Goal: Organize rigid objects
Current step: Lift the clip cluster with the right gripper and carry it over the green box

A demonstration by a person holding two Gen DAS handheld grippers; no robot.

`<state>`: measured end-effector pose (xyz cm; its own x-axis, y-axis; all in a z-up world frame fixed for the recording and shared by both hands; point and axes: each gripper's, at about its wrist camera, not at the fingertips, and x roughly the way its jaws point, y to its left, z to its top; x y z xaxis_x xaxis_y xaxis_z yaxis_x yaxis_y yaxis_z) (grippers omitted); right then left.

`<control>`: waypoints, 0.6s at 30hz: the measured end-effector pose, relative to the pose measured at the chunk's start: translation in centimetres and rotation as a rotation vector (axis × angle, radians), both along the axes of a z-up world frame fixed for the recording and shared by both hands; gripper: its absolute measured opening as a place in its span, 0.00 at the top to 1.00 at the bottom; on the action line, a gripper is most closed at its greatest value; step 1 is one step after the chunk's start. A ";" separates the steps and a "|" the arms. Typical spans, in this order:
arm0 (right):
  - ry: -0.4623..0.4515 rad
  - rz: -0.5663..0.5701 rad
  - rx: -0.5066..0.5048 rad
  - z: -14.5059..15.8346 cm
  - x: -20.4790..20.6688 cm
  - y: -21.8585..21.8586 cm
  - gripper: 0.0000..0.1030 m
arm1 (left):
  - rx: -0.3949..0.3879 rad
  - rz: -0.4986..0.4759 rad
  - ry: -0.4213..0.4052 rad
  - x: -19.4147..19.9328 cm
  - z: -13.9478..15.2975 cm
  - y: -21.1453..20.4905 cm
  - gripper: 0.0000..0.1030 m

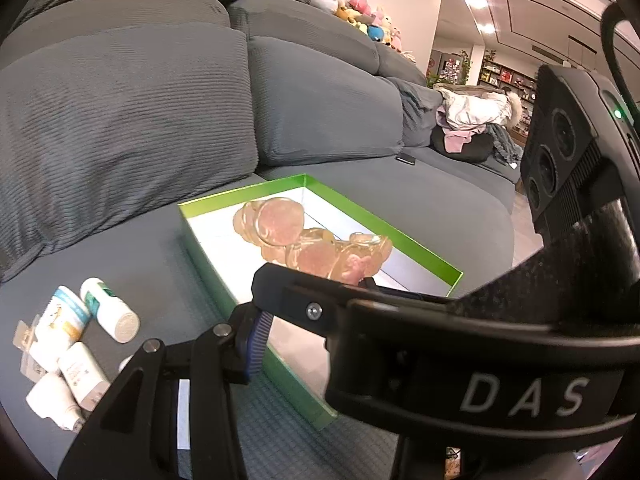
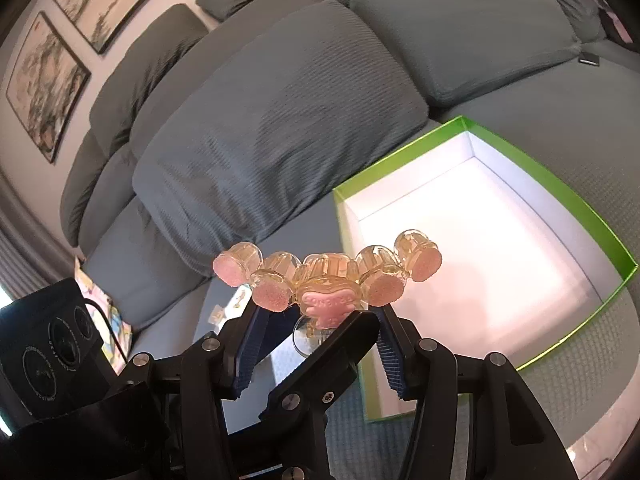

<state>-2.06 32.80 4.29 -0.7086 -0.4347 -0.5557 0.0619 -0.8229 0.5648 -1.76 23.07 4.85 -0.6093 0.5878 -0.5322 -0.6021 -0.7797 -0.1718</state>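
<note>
A clear amber toy with pink round feet [image 2: 326, 280] is held in my right gripper [image 2: 328, 316], whose blue-padded fingers [image 2: 390, 354] close on its base. It hangs above the near left edge of an open green box with a white inside [image 2: 600, 216] on the grey sofa seat. In the left wrist view the same toy [image 1: 316, 240] shows over the box [image 1: 420, 236], gripped by the right gripper [image 1: 304, 300]. Of my left gripper only one blue-padded finger [image 1: 256, 344] shows; its other finger is hidden behind the right gripper.
Several small white bottles and tubes [image 1: 76, 340] lie on the seat left of the box. Grey back cushions [image 1: 120, 128] stand behind. A small dark device [image 2: 589, 58] lies on the seat further right. A clothes pile [image 1: 472, 120] is at the sofa's far end.
</note>
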 end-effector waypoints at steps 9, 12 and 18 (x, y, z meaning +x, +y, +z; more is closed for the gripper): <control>-0.035 -0.036 -0.004 -0.9 -0.2 1.7 0.46 | 0.015 -0.027 -0.027 -0.5 -0.7 1.2 0.60; -0.045 -0.045 0.005 -1.1 -0.5 2.0 0.46 | 0.018 -0.037 -0.044 -0.7 -1.1 1.5 0.60; -0.068 -0.061 0.013 -1.7 -0.7 2.7 0.46 | 0.029 -0.057 -0.066 -0.8 -1.5 2.2 0.60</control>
